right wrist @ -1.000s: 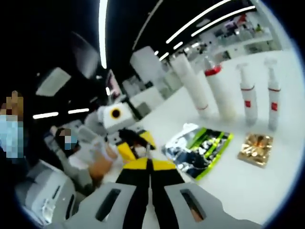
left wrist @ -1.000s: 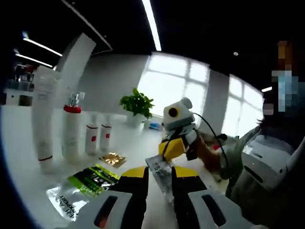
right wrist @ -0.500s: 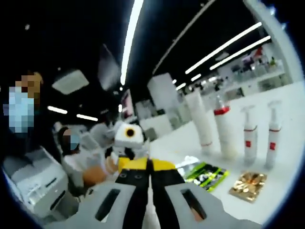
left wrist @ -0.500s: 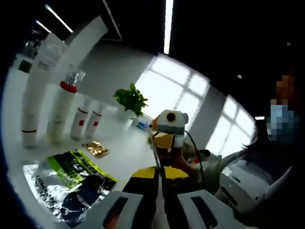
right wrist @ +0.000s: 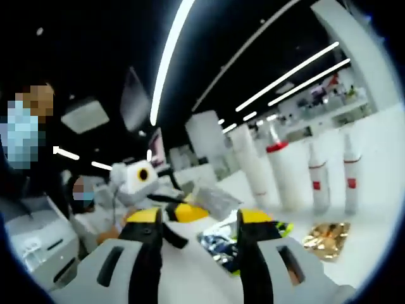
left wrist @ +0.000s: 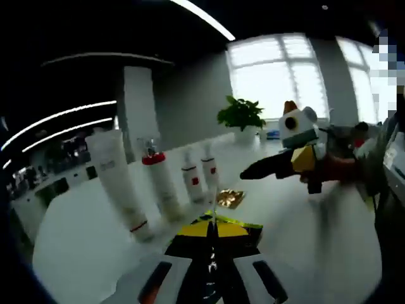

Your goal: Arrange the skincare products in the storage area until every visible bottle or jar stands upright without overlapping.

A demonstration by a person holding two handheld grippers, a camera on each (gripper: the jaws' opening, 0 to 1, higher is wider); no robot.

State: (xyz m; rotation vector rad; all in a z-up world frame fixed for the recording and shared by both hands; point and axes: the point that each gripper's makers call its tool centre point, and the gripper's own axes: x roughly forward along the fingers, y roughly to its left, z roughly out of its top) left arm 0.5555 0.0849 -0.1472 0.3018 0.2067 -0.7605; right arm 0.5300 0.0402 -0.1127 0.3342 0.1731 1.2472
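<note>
A tall white tube (left wrist: 120, 183), a white pump bottle with a red collar (left wrist: 161, 185) and two small white bottles with red labels (left wrist: 190, 183) stand upright in a row on the white table (left wrist: 82, 234). A gold sachet (left wrist: 229, 199) and a green-and-black sachet (right wrist: 221, 244) lie flat before them. My left gripper (left wrist: 213, 227) is shut on a thin silver sachet (right wrist: 218, 199), seen edge-on between its yellow tips. My right gripper (right wrist: 201, 218) is open with its jaws wide apart, facing the left gripper (right wrist: 186, 210) and the held sachet.
A potted plant (left wrist: 242, 117) stands at the table's far edge by the windows. The person's hand holds the right gripper (left wrist: 297, 158) over the table at the right. Another seated person (right wrist: 85, 190) is behind the left gripper.
My right gripper has gone from shut to open. The left gripper stays shut on the silver sachet, and both views have swung round.
</note>
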